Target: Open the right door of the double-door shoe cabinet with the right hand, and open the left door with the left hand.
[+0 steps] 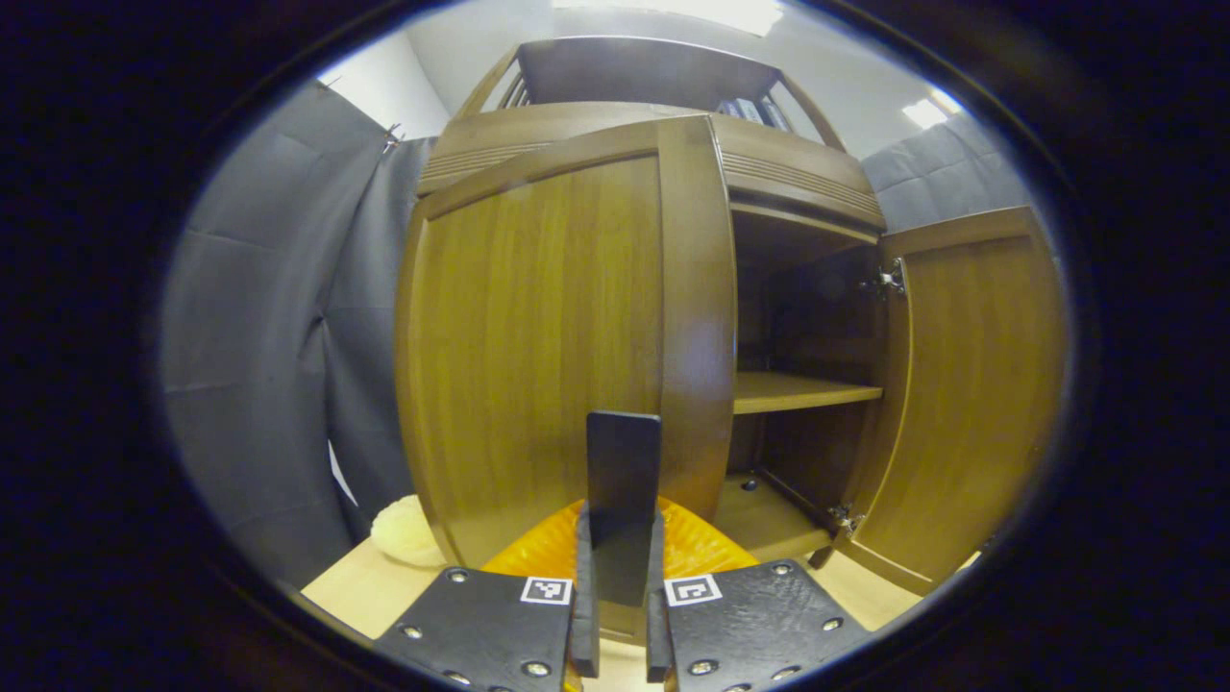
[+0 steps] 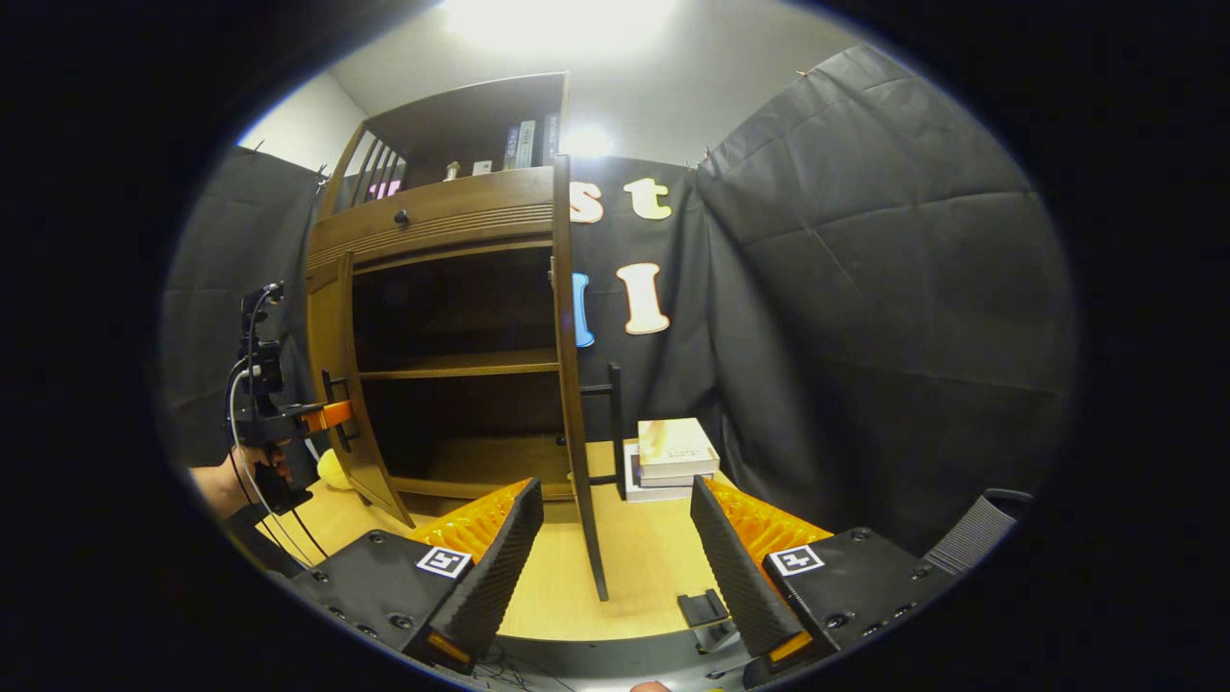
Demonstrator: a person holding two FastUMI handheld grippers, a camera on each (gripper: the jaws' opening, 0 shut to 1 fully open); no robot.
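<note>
We've got the left gripper (image 1: 622, 615) clamped on the left door's (image 1: 538, 346) black handle (image 1: 623, 481) at 6 o'clock, probably to swing it wider. At 3 o'clock the right door (image 1: 971, 384) already stands open. The cabinet's shelf (image 1: 802, 389) looks bare. Our right gripper (image 2: 615, 567) hangs open, holding nothing, facing that door's edge.

cabinet (image 1: 538, 327): brown wood grain | gripper (image 2: 615, 567): black, orange | books (image 2: 673, 452): seemingly pale
</note>
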